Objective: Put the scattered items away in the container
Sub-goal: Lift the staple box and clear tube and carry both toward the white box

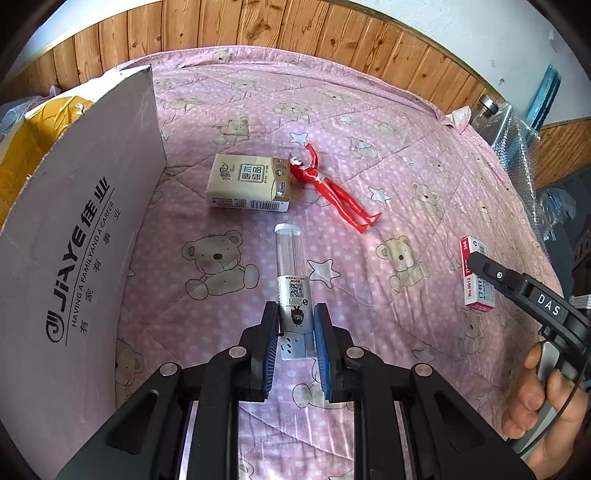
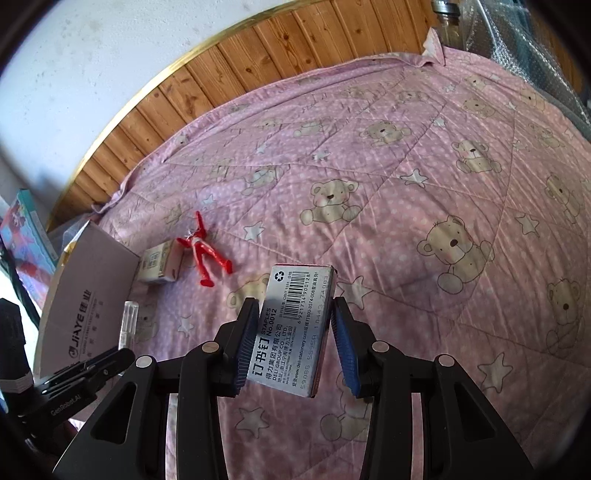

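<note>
My left gripper is shut on a clear tube with a silver label, its blue pads pressed against both sides of the label end. The tube points away along the pink bear quilt. My right gripper is shut on a grey staples box, which also shows red-edged at the quilt's right side. A large open cardboard box stands on the left. A tissue pack lies mid-quilt with a red toy figure touching its right side.
Wooden panelling backs the bed. A glass jar and bubble wrap sit beyond the right edge. A hand holds the right tool. Yellow packing shows inside the cardboard box.
</note>
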{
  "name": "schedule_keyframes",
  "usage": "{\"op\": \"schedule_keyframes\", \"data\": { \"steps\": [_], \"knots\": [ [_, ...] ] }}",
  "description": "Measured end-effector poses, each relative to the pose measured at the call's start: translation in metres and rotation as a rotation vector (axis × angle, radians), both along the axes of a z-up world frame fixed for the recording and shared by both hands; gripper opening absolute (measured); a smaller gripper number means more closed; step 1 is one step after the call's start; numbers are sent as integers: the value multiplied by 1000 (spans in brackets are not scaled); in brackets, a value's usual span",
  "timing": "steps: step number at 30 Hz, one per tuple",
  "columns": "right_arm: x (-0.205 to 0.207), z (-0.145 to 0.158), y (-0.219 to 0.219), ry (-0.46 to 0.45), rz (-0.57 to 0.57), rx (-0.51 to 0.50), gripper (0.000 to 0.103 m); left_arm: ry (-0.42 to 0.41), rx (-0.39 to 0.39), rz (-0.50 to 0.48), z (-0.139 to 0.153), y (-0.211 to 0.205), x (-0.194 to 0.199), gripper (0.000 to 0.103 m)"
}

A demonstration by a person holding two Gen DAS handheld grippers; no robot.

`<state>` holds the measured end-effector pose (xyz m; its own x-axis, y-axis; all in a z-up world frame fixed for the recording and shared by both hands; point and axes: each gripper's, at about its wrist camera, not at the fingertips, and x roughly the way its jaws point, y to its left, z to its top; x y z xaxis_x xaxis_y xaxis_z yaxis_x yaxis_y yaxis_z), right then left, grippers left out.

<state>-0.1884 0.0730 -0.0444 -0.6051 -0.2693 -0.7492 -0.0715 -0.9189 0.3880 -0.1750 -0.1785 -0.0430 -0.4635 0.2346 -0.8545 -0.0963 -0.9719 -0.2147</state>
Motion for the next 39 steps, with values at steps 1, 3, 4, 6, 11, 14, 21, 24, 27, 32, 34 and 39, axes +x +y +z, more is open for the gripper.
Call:
{"op": "schedule_keyframes", "data": {
  "steps": [1,3,4,6,11,14,21,24,27,32,34,39],
  "knots": [
    [4,3,-3,1,6,-3,42,6,6,-5,4,0,4,20],
    [12,9,-8,8,11,-1,42,16,15,-9,9,0,7,20],
    [17,12,-10,12,14,2,42,21,20,-13,12,-2,11,20],
    [26,17,-15,18,19,1,42,28,28,-21,17,-4,18,20],
    [46,29,-29,28,43,11,42,57,50,-28,31,-10,39,20],
    [59,35,-38,38,57,22,42,73,64,-31,38,-14,50,20],
    [83,51,-60,63,87,48,42,111,96,-36,54,-24,74,20],
    [91,59,-68,78,96,59,42,127,108,-36,60,-28,84,20],
    [98,66,-75,95,107,71,42,143,121,-37,66,-32,92,20],
    [112,75,-86,115,122,87,42,170,138,-36,74,-39,105,20],
    [116,76,-90,118,129,92,42,179,143,-35,76,-41,109,20],
    [128,81,-100,128,148,101,42,198,155,-32,81,-47,119,20]
  ]
}}
